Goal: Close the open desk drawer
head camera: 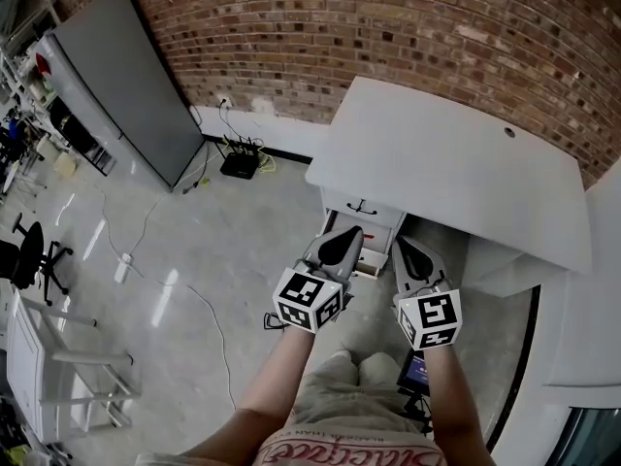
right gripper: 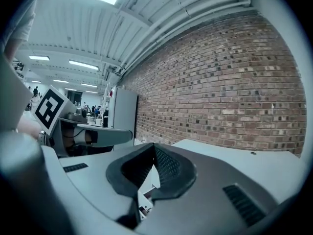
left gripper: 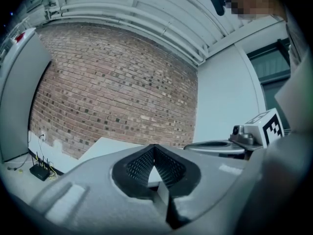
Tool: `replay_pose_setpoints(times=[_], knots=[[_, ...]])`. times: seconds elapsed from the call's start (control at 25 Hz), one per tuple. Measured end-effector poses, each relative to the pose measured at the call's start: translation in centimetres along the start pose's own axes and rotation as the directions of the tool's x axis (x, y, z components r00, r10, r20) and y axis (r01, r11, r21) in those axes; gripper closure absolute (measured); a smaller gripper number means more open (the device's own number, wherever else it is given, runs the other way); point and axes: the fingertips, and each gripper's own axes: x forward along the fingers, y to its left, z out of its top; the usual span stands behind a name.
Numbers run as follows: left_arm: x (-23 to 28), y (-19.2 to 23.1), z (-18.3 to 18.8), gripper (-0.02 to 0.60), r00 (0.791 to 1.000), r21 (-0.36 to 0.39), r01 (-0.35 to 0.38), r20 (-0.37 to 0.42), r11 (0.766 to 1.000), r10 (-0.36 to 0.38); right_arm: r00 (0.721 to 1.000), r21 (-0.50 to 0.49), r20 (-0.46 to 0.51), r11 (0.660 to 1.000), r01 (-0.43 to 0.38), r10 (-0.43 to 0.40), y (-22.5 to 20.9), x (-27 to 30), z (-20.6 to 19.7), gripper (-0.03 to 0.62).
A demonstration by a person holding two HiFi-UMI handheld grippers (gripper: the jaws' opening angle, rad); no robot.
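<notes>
1. Grey cabinet [head camera: 126,90], far left, against the brick wall [head camera: 408,27]. A black router [head camera: 240,163] sits on the floor [head camera: 194,250] beside it, and cables trail outward. The floor in front of the counter looks free for stepping.

2. Left gripper [head camera: 342,244] [left gripper: 154,150]. The jaws are closed tip to tip with nothing between them. It is held out level toward the drawer unit, probably to push with a blunt closed tip, not to grasp.

3. Open drawer [head camera: 376,249], the task's thing. It is pulled out beneath the counter's front edge, below a drawer front with a black handle [head camera: 361,205]. The left gripper partly hides it, and something red shows inside. Its front edge lies just ahead of both grippers, and its path back in appears unobstructed.

4. Right gripper [head camera: 412,252] [right gripper: 154,150]. The jaws meet at the tips and are empty. It is held parallel to the left gripper and just beside it, over the drawer's right side, and looks equally placed to push.

5. White counter [head camera: 456,163]. The top is bare, with 1 small hole near the rear, and the back edge runs along the wall. There is knee space to the right of the drawers.
</notes>
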Motion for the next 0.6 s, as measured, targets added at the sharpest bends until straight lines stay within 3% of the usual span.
replay_pose_setpoints(times=[0.32,0.6], knots=[[0.5,2.9,-7.3,0.575,0.998,-0.019,-0.059,0.022,0.998,0.06,0.998,-0.023,-0.029,0.998,-0.064,0.063,0.4,1.6,-8.0,0.583],[0.4,3.8,-14.0,0.575,0.99,-0.021,-0.139,-0.011,0.99,0.139,0.988,-0.015,-0.069,0.991,-0.136,0.135,0.7,2.1,-14.9,0.583]])
